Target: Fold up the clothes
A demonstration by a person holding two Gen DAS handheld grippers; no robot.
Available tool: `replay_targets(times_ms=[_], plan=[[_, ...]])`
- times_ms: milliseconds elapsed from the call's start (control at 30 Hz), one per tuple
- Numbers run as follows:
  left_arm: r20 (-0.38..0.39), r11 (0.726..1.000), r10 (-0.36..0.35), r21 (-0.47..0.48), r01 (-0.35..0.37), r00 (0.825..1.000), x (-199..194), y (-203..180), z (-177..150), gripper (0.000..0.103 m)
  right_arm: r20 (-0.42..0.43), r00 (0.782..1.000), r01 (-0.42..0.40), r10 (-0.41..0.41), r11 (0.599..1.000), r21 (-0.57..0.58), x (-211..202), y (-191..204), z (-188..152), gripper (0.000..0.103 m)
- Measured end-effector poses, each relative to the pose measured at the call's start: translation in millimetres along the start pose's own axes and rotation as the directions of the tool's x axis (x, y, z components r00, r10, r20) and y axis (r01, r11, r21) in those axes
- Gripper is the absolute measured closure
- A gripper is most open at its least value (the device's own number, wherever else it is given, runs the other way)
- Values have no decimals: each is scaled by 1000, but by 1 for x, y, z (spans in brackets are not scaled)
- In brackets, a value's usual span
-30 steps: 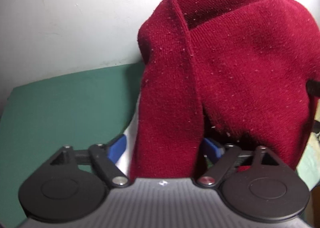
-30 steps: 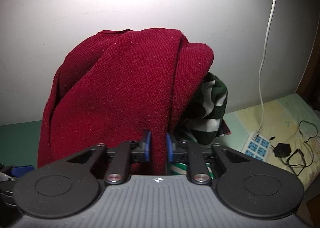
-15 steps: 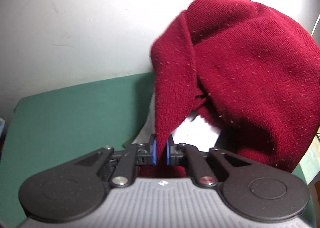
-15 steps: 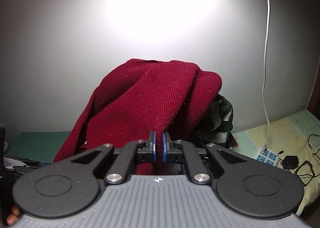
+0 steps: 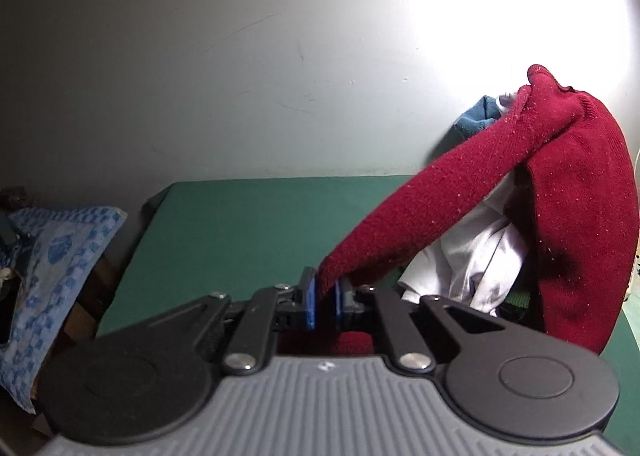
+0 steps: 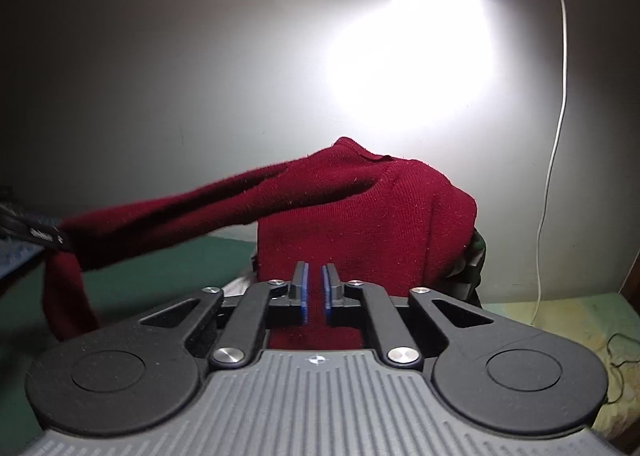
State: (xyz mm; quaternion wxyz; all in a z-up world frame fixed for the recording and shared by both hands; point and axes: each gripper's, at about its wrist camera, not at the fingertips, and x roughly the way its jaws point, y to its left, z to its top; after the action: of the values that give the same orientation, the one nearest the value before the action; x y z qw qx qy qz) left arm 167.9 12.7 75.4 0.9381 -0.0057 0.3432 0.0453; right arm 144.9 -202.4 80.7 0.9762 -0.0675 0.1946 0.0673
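A dark red knitted sweater (image 5: 560, 195) is draped over a heap of clothes at the right of a green surface (image 5: 240, 236). My left gripper (image 5: 324, 296) is shut on the end of one sleeve (image 5: 420, 215), which is pulled out taut to the left. In the right wrist view that sleeve (image 6: 180, 211) stretches left to the left gripper (image 6: 36, 234), and the cuff hangs below it. My right gripper (image 6: 316, 288) is at the sweater's body (image 6: 380, 215). Its jaws are opening, with a visible gap and red fabric lying loose between the pads.
Under the sweater lie a white garment (image 5: 472, 256), a blue one (image 5: 476, 119) and a green-and-white striped one (image 6: 472, 260). A blue patterned cloth (image 5: 52, 256) is at the left. A white cable (image 6: 556, 95) hangs down the wall above pale bedding (image 6: 560, 316).
The left gripper closed on the sleeve and pulled it away to the left, stretching it out. The right gripper backed off from the heap and its pads have begun to part.
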Motion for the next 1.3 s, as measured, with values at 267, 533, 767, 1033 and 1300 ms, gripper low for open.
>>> replay_targets(times_ms=[267, 533, 767, 1033, 1300], plan=[[15, 999, -49, 9, 49, 999, -36, -1, -29, 95, -68, 973, 220, -220, 975, 3, 101, -37, -9, 33], [18, 999, -46, 5, 46, 999, -45, -10, -41, 95, -158, 977, 172, -146, 972, 162, 130, -64, 2, 96], [38, 1000, -5, -18, 6, 999, -61, 9, -42, 95, -24, 997, 77, -76, 996, 48, 61, -31, 24, 97], [29, 993, 94, -72, -91, 995, -84, 77, -63, 95, 7, 990, -142, 142, 990, -2, -20, 21, 32, 97], [-74, 973, 204, -97, -210, 976, -95, 166, -113, 95, -251, 881, -420, 400, 907, -27, -88, 114, -37, 97]])
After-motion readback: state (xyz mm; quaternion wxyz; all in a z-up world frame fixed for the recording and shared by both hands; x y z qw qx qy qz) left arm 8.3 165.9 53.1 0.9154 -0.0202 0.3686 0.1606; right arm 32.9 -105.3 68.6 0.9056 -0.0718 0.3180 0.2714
